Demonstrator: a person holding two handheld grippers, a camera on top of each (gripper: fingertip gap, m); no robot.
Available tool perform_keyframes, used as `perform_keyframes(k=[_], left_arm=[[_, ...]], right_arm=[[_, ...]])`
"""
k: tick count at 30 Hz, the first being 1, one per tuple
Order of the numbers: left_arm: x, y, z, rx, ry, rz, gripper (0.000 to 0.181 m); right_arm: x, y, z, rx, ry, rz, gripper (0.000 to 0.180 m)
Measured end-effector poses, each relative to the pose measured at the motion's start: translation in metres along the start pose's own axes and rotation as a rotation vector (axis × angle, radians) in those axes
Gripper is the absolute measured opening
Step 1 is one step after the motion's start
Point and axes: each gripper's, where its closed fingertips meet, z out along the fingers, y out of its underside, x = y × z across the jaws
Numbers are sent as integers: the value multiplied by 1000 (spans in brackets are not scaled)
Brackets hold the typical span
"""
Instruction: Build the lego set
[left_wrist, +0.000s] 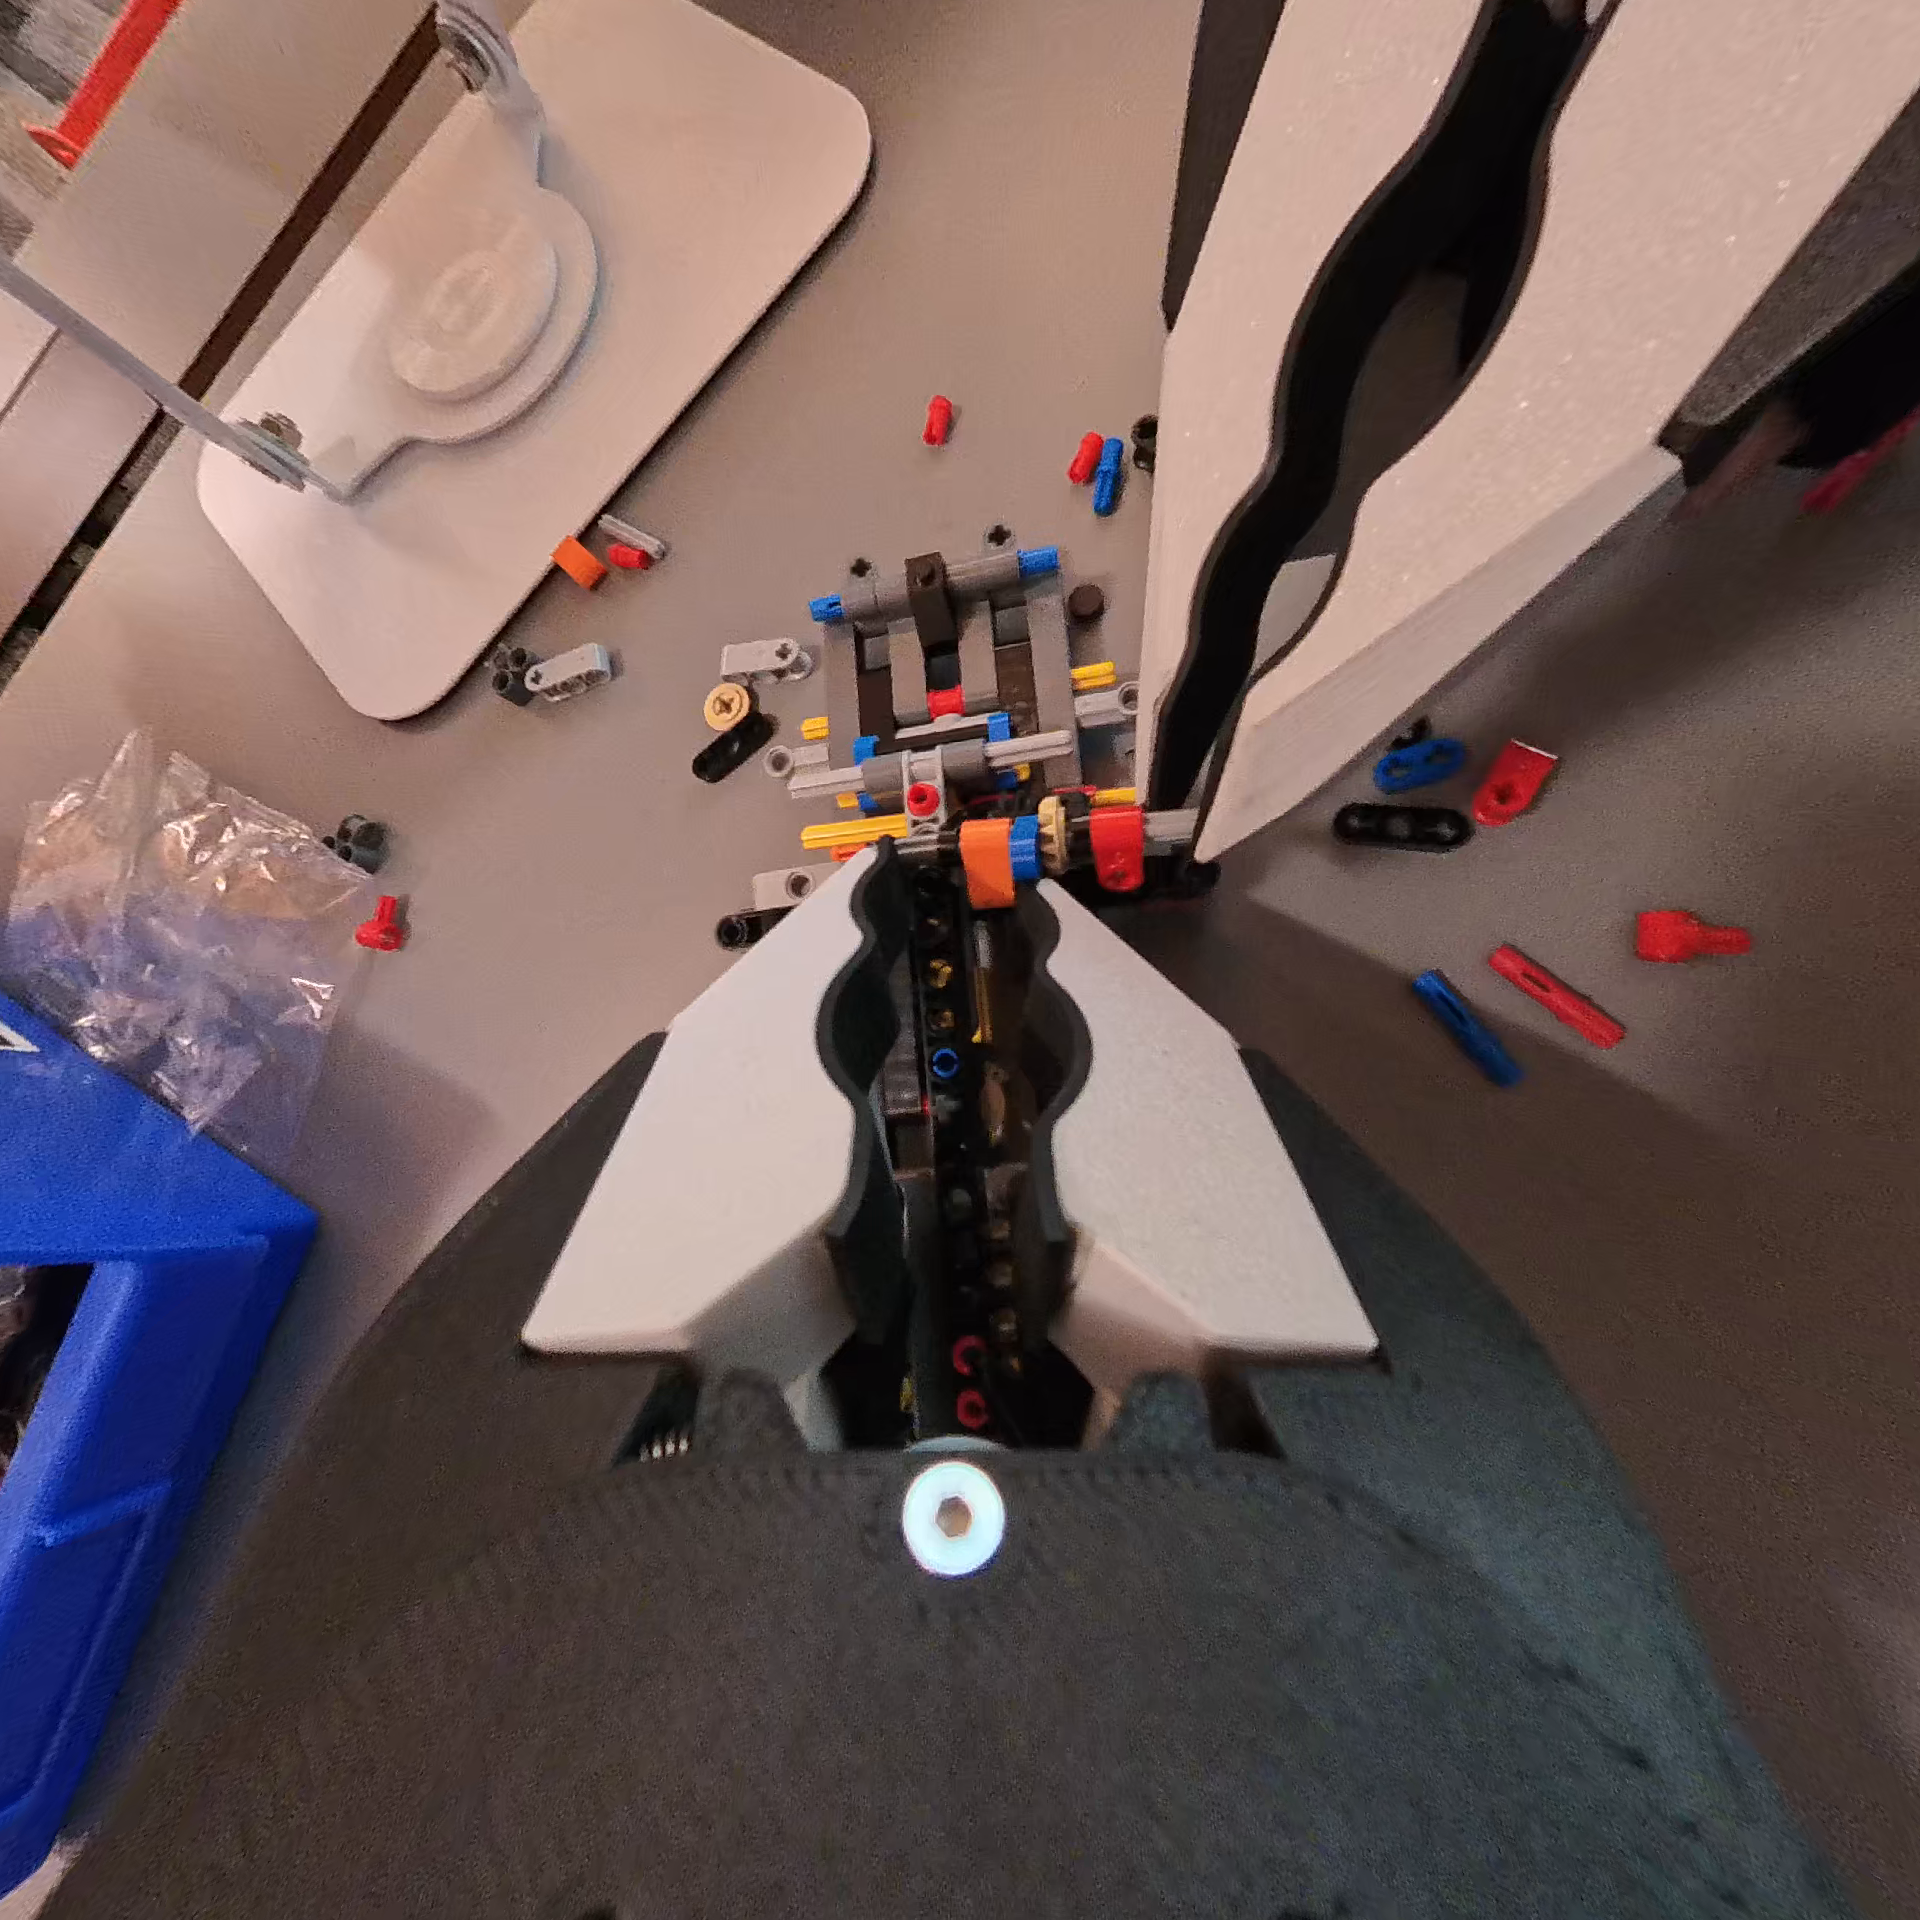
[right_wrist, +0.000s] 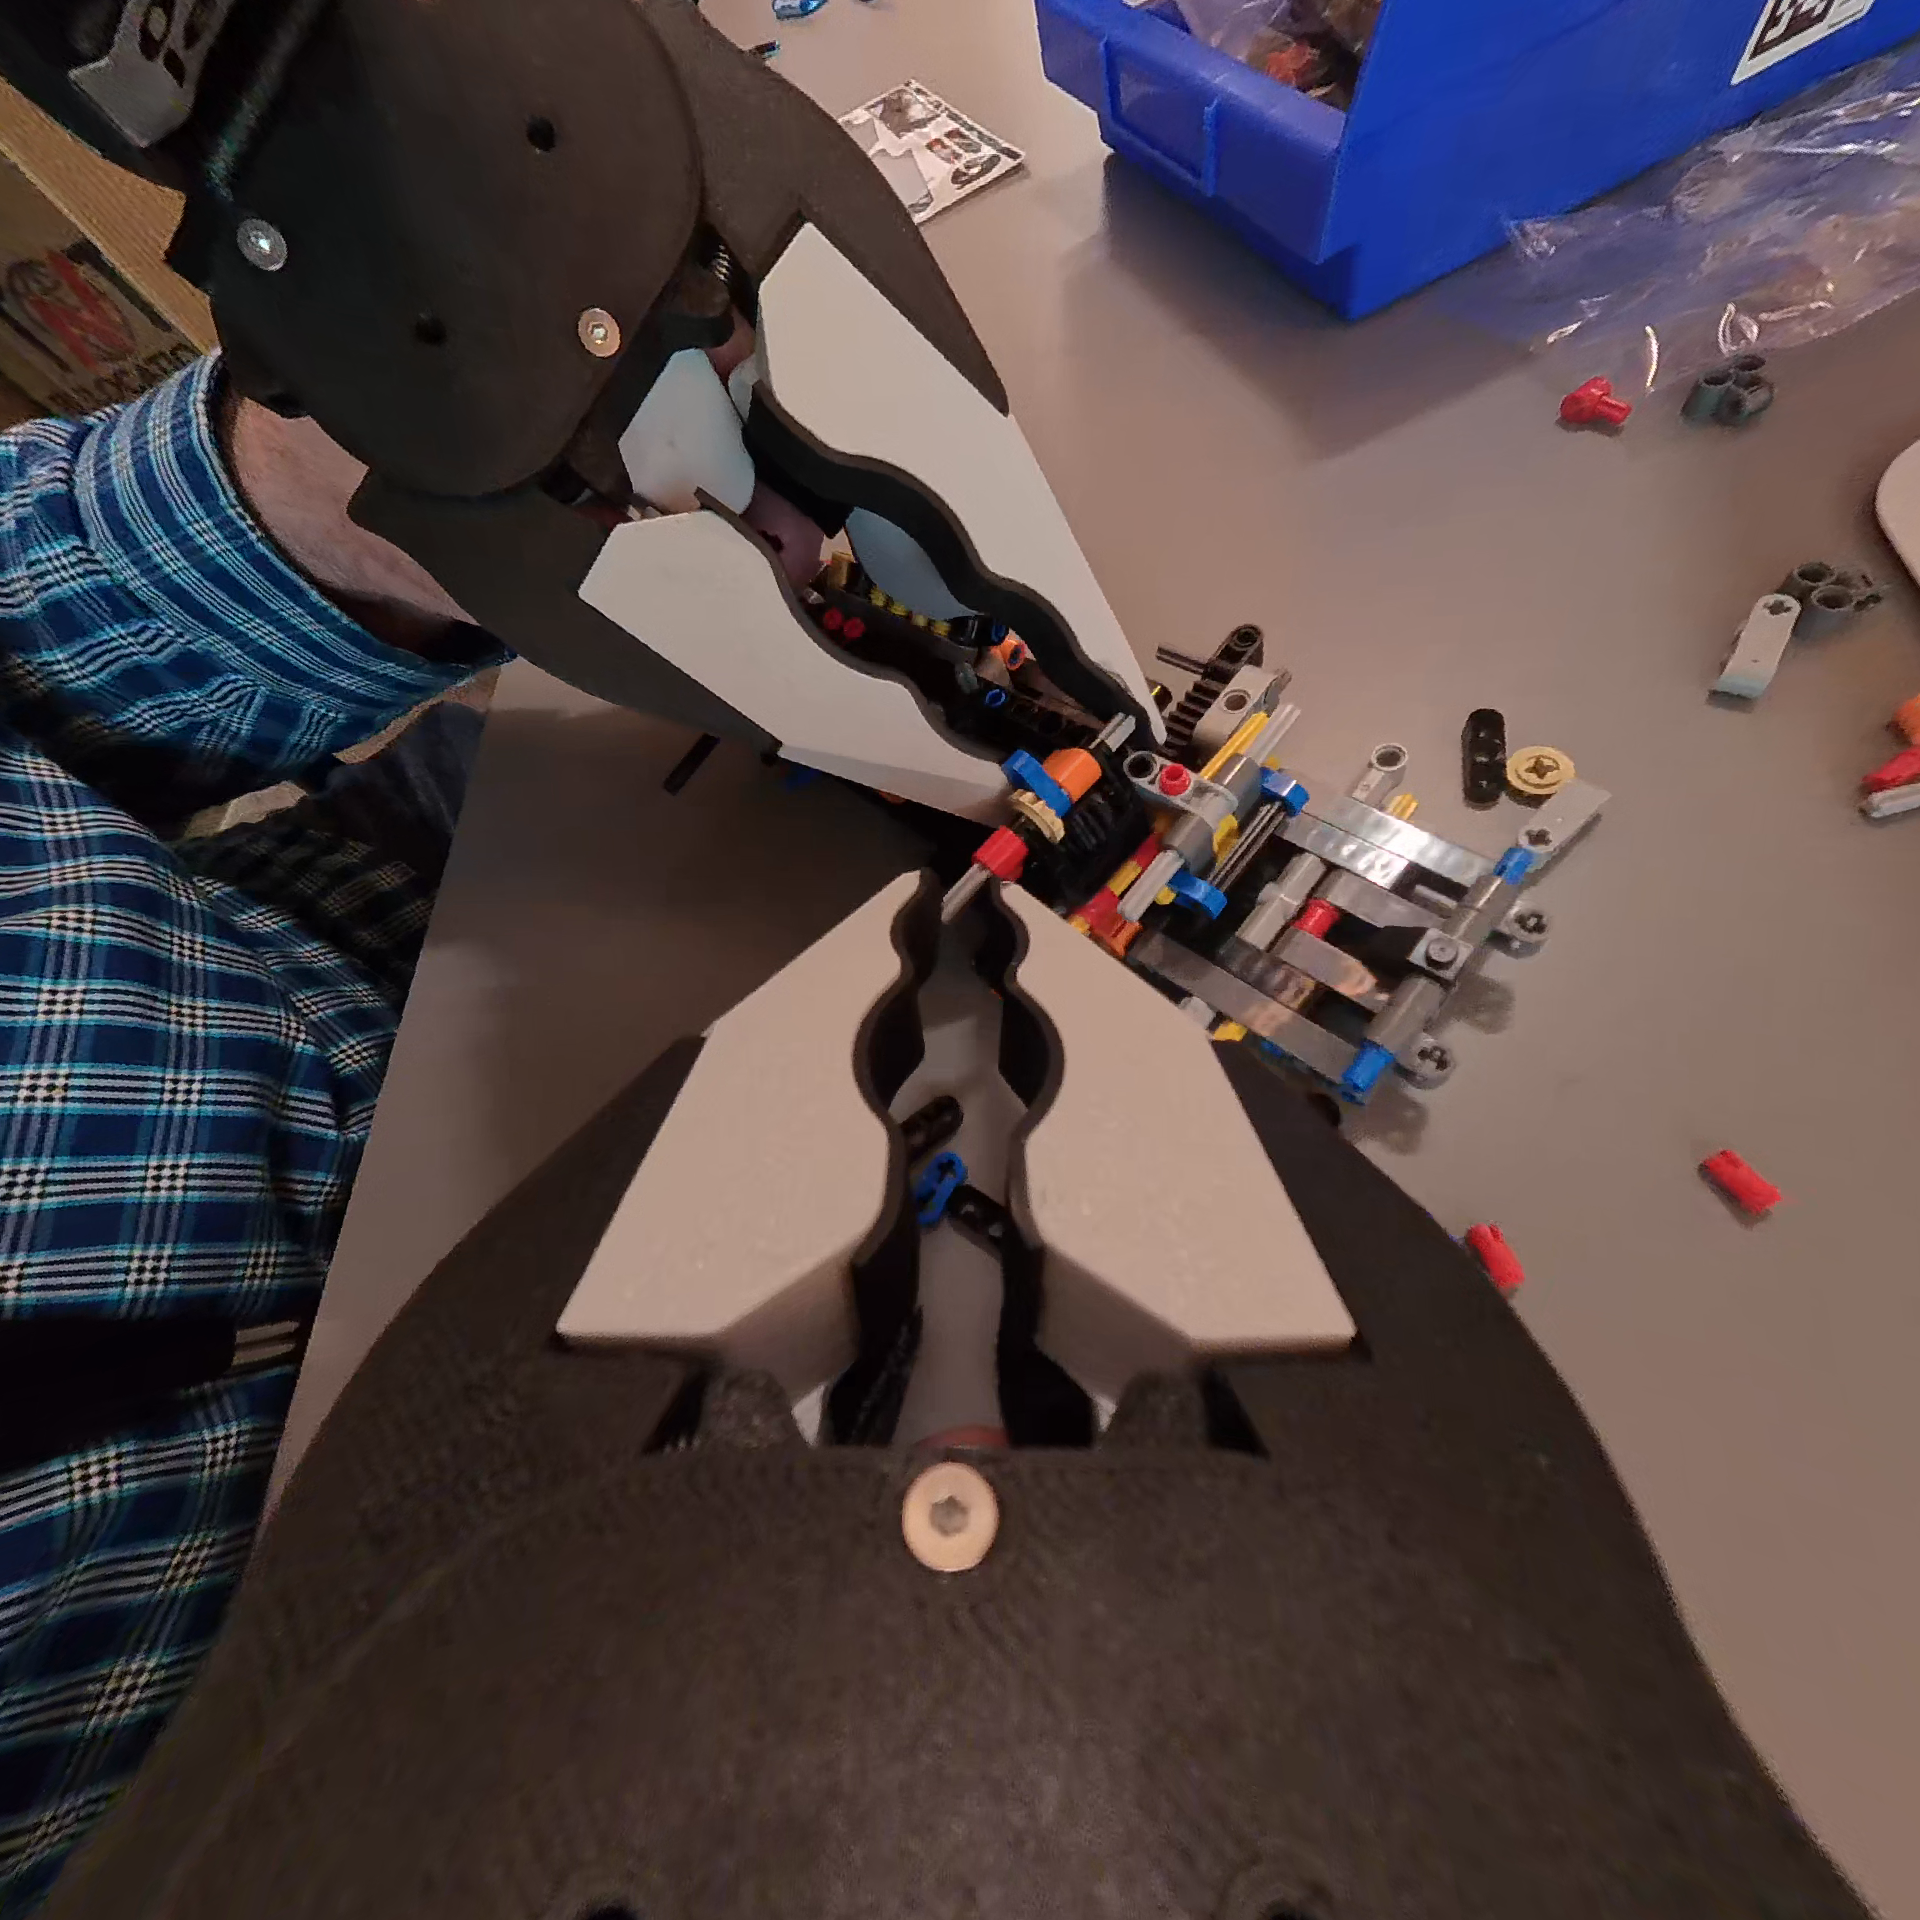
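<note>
The lego assembly, a grey frame with blue, yellow and red pins, rests on the grey table and also shows in the right wrist view. A grey axle carrying orange, blue, tan and red parts crosses its near end. My left gripper is shut on the assembly's black beam section, which runs back between its fingers. My right gripper is shut on the axle's bare grey end. The right gripper reaches in from the upper right in the left wrist view. The left gripper comes from the upper left in the right wrist view.
Loose red, blue and black pieces lie around the assembly. A blue bin and clear plastic bag sit to one side. A white stand base lies beyond, and an instruction sheet. A plaid sleeve is at the table edge. The gap from one gripper's tips to the other's is roughly 4 centimeters.
</note>
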Motion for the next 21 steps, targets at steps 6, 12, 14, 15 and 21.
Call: perform_keyframes(k=[6,12,14,15,21], left_arm=[[0,1,2,-14,16,-2,20],[8,5,-2,-31,67,-16,30],[9,4,-4,-23,64,-17,34],[10,3,-5,-15,72,-27,36],[12,3,-7,-9,44,-47,38]], right_arm=[[3,0,-2,-2,23,-5,4],[5,2,-3,-11,17,3,3],[7,1,-5,-3,18,9,3],[7,0,-6,1,9,21,3],[9,0,-11,20,-51,102,2]])
